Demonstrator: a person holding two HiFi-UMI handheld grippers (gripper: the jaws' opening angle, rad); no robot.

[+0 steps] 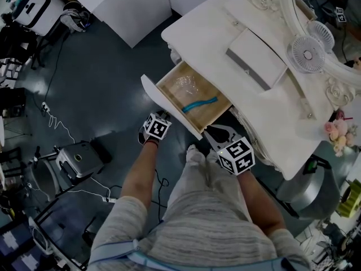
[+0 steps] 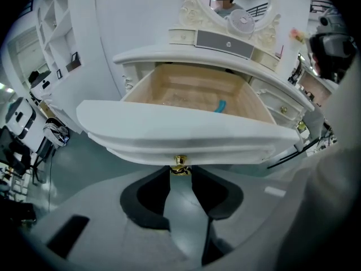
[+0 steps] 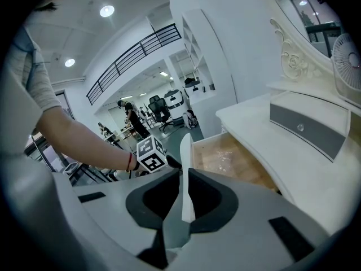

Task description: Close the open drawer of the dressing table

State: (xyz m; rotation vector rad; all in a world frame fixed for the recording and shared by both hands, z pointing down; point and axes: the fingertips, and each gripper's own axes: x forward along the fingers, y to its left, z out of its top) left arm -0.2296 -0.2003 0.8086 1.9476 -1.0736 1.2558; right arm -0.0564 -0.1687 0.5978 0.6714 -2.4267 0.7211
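The drawer [image 1: 176, 107] stands pulled out of the white bench [image 1: 203, 33] (a blue item [image 1: 198, 104] lies inside), so the left gripper [image 2: 180, 174] holds its jaws narrow on the brass knob [image 2: 180, 164] under the drawer front [image 2: 186, 134], while the right gripper [image 3: 184, 176] pinches that front's end edge, seemingly to push it in squarely.

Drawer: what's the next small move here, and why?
Probably push the drawer front straight in: the drawer stands wide open, the left gripper has the gold knob between its jaws, and the right gripper holds the front's edge.
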